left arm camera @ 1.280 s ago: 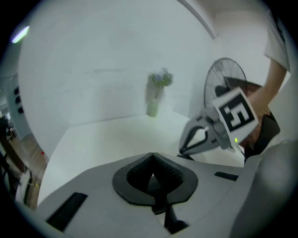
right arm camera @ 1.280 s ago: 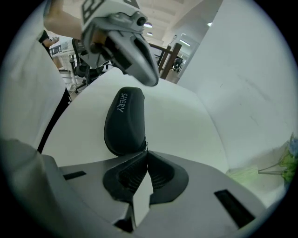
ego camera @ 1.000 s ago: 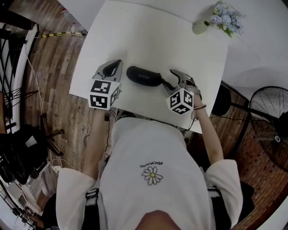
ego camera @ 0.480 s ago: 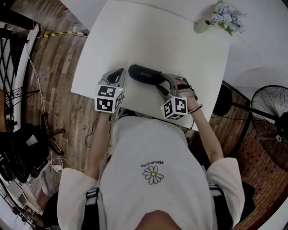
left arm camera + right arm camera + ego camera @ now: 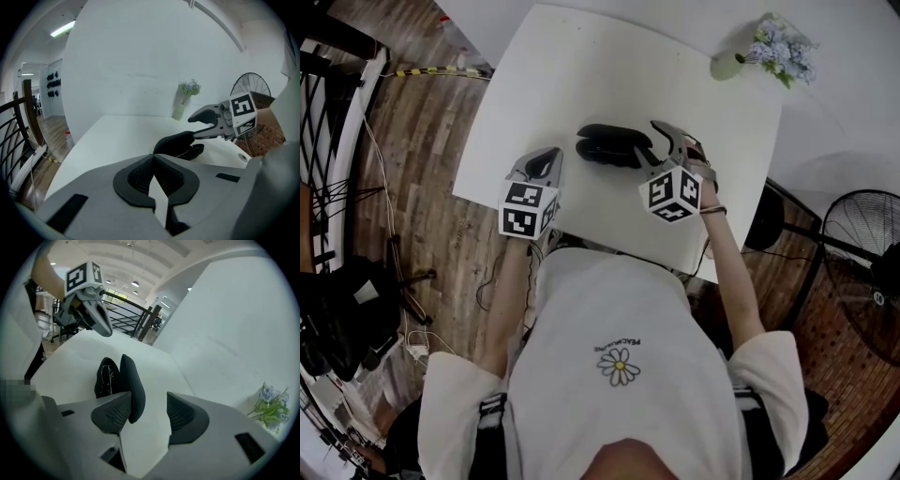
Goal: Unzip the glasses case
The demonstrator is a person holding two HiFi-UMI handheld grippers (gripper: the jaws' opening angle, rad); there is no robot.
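Observation:
The black glasses case (image 5: 609, 146) lies open on the white table (image 5: 581, 66), its lid (image 5: 133, 386) standing up. Glasses (image 5: 107, 377) show inside the lower half. My right gripper (image 5: 649, 142) is at the case's right end, open, with the lid between its jaws and resting against the left pad (image 5: 114, 414). In the left gripper view the right gripper (image 5: 193, 127) straddles the raised lid of the case (image 5: 180, 144). My left gripper (image 5: 549, 156) sits shut and empty near the table's front edge, a little left of the case, its pads (image 5: 140, 174) pressed together.
A pale vase of blue flowers (image 5: 769, 47) stands at the table's far right corner. A floor fan (image 5: 862, 253) is off to the right of the table. Wooden floor and a black railing (image 5: 323, 112) lie to the left.
The right gripper has moved up and away along the case's right end. The case, closed before, now stands open with its lid raised. The left gripper sank slightly, then held still.

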